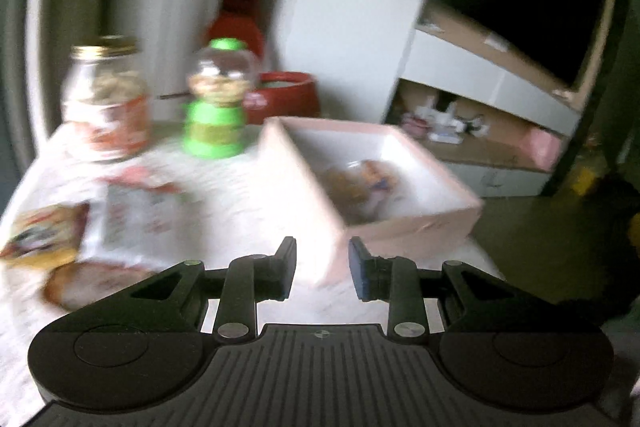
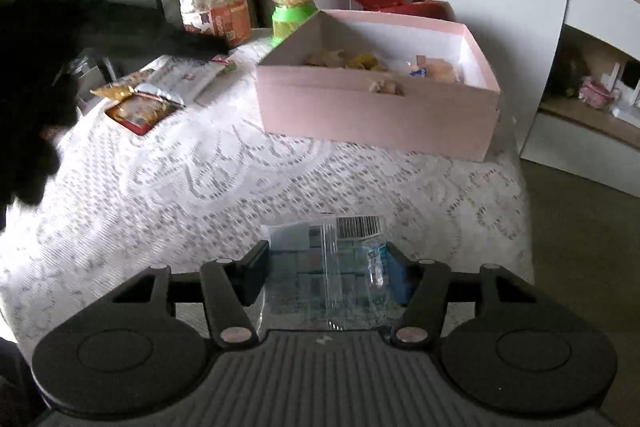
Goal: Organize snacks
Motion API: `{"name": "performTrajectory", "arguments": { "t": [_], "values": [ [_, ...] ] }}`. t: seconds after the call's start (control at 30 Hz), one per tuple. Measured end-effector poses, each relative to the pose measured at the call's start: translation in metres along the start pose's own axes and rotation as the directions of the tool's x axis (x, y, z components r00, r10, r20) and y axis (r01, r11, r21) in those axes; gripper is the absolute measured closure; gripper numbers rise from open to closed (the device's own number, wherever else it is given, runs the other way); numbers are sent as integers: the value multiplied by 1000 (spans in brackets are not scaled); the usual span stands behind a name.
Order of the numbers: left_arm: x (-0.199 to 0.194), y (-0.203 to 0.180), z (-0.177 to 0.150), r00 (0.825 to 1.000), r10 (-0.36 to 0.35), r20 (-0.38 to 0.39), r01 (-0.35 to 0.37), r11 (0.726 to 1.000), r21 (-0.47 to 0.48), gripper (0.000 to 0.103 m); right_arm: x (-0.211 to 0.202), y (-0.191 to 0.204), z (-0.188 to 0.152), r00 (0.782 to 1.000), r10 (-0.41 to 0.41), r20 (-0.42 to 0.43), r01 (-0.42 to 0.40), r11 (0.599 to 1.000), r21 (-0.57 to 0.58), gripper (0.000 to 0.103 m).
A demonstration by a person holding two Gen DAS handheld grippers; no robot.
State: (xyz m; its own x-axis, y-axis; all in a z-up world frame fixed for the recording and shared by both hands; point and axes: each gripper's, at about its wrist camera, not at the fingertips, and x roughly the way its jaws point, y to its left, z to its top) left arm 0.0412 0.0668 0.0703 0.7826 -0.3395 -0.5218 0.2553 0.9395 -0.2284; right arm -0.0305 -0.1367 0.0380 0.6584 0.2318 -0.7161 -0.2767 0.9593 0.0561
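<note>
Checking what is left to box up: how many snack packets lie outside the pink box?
4: three flat packets bunched at the cloth's far left, one clear packet between the right gripper's fingers. Others may be hidden.

My left tool [image 1: 322, 269] points downward, jaws narrowly apart and empty; my right tool [image 2: 326, 277] tilts down, pads against a clear packet [image 2: 332, 267]

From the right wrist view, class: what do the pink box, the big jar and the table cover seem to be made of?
Pink box: likely matte cardboard, with thin flat walls and a white inside. Big jar: clear glass or plastic, cannot tell which, with a gold, probably metal, lid. Table cover: white lace fabric, patterned with holes.
</note>
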Motion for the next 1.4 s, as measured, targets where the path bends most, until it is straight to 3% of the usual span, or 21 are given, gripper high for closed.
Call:
{"name": "performTrajectory", "arguments": {
  "t": [0.13, 0.3, 0.47, 0.6, 0.83, 0.93, 1.1, 1.17, 1.3, 1.4],
  "values": [
    [-25, 30, -24, 998, 69, -3, -69, 995, -76, 71, -23, -6, 23, 999, 30, 31, -31, 999, 10, 44],
    [-43, 62, -47, 995, 102, -6, -101, 974, -204, 71, -38, -28, 88, 994, 13, 110, -18, 999, 48, 44],
    [-45, 80, -55, 992, 122, -17, -123, 965, -232, 71, 4, -46, 167, 986, -70, 153, 54, 992, 112, 41],
    [-54, 89, -59, 988, 152, 0, -149, 963, -224, 71, 38, -45, 194, 988, -114, 108, 100, 987, 129, 39],
    [-65, 115, -64, 971, 235, 38, -214, 930, -299, 71, 62, 16, 195, 994, 55, 89, -63, 994, 87, 22],
    [-65, 127, -62, 972, 233, 25, -210, 912, -351, 71, 92, 56, 204, 993, 109, 40, -112, 991, 69, 18],
    [-71, 145, -45, 955, 285, 81, -244, 913, -327, 71, 165, 113, 217, 981, 173, -85, -163, 980, 113, 18],
    [-75, 151, -38, 948, 300, 109, -250, 910, -330, 71, 193, 133, 222, 981, 154, -116, -144, 985, 97, 18],
    [-77, 159, -35, 946, 298, 131, -241, 911, -335, 71, 238, 154, 239, 994, 29, -107, -33, 999, -31, 18],
    [-72, 164, -40, 948, 296, 120, -239, 908, -345, 71, 264, 151, 245, 974, 68, -218, -75, 997, -28, 20]
  ]
}}
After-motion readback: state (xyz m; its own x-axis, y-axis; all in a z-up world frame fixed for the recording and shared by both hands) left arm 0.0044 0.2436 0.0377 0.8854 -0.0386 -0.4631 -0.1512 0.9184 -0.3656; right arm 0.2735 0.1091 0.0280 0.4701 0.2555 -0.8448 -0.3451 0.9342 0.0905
